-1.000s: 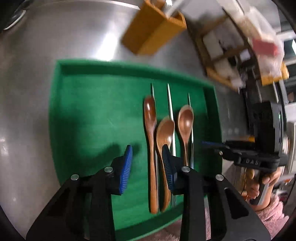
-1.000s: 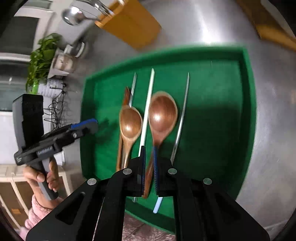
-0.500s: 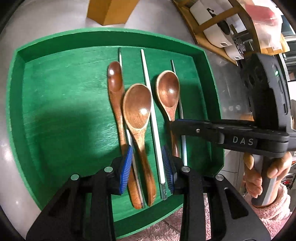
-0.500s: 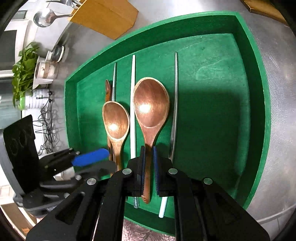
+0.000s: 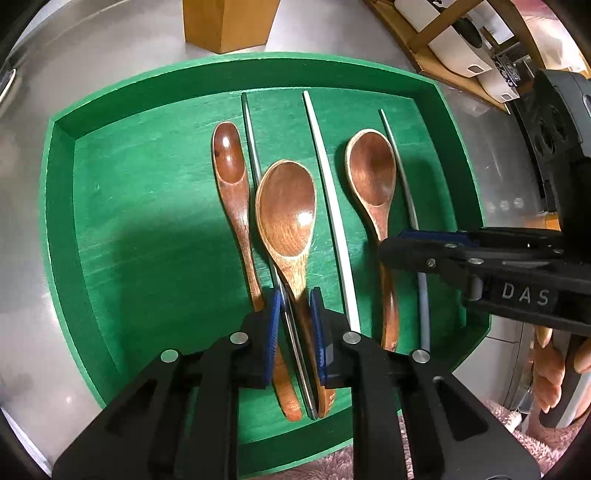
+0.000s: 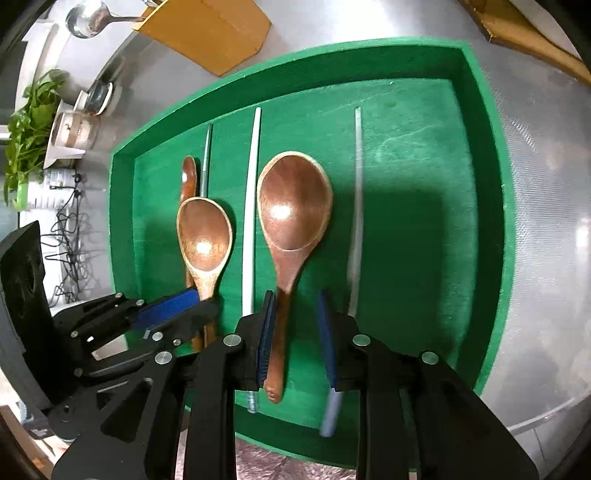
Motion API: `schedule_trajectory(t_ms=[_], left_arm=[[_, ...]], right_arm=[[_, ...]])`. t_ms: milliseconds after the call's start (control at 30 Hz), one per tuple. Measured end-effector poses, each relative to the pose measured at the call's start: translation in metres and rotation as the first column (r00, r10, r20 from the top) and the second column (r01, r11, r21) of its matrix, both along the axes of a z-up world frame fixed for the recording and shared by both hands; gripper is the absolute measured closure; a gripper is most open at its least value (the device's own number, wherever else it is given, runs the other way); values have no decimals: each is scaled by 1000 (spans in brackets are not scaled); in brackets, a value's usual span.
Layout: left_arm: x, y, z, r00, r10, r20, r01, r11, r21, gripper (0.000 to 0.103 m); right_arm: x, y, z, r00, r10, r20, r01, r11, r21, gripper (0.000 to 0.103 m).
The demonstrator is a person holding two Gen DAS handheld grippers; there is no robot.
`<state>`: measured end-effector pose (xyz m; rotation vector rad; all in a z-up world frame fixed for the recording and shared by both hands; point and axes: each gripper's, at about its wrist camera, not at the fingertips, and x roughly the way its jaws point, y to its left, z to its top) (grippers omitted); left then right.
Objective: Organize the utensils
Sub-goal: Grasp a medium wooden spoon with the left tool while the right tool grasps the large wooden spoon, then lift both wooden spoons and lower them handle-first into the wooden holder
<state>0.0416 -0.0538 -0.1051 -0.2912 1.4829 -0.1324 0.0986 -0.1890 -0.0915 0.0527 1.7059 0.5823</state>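
A green tray (image 5: pixel 62 236) holds three wooden spoons and three thin chopsticks laid lengthwise. My left gripper (image 5: pixel 294 332) is low over the handle of the middle spoon (image 5: pixel 286 206), its pads closing on the handle and the grey chopstick (image 5: pixel 255 155) beside it. My right gripper (image 6: pixel 295 332) is open around the handle of the large right spoon (image 6: pixel 293 203), which lies loose on the tray (image 6: pixel 495 184). It also shows in the left wrist view (image 5: pixel 436 254). A white chopstick (image 6: pixel 251 206) lies between the spoons.
A wooden utensil block (image 5: pixel 225 22) stands behind the tray on the steel counter; a ladle (image 6: pixel 88 22) sticks out of it. Wooden shelving (image 5: pixel 461 48) is at the back right. A plant and cups (image 6: pixel 70 122) stand to the left.
My right gripper has opened and let go of the large spoon. My left gripper has narrowed around the middle spoon's handle and moved closer to the tray.
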Motion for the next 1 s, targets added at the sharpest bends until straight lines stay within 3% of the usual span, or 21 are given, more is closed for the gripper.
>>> schedule_trajectory(t_ms=[133, 233, 433, 700, 900, 1000], left_arm=[[-2, 0, 3, 1000, -9, 9, 9, 1000, 4, 89], [-4, -1, 6, 999, -21, 28, 21, 1000, 6, 95], [-6, 6, 12, 999, 1, 43, -1, 1000, -8, 103], [-2, 2, 6, 1000, -7, -12, 7, 1000, -24, 103], [8, -7, 5, 998, -39, -38, 40, 999, 10, 103], [16, -12, 0, 997, -50, -55, 52, 998, 35, 93]], right_arm=[[-3, 8, -1, 1000, 23, 19, -23, 1000, -19, 80], [-4, 8, -1, 999, 32, 25, -32, 999, -22, 92], [-3, 1, 1, 1000, 15, 24, -15, 1000, 2, 94], [-1, -6, -1, 1000, 8, 14, -8, 1000, 5, 94], [-2, -5, -1, 1000, 16, 10, -16, 1000, 8, 94], [-1, -6, -2, 1000, 18, 6, -18, 1000, 7, 94]])
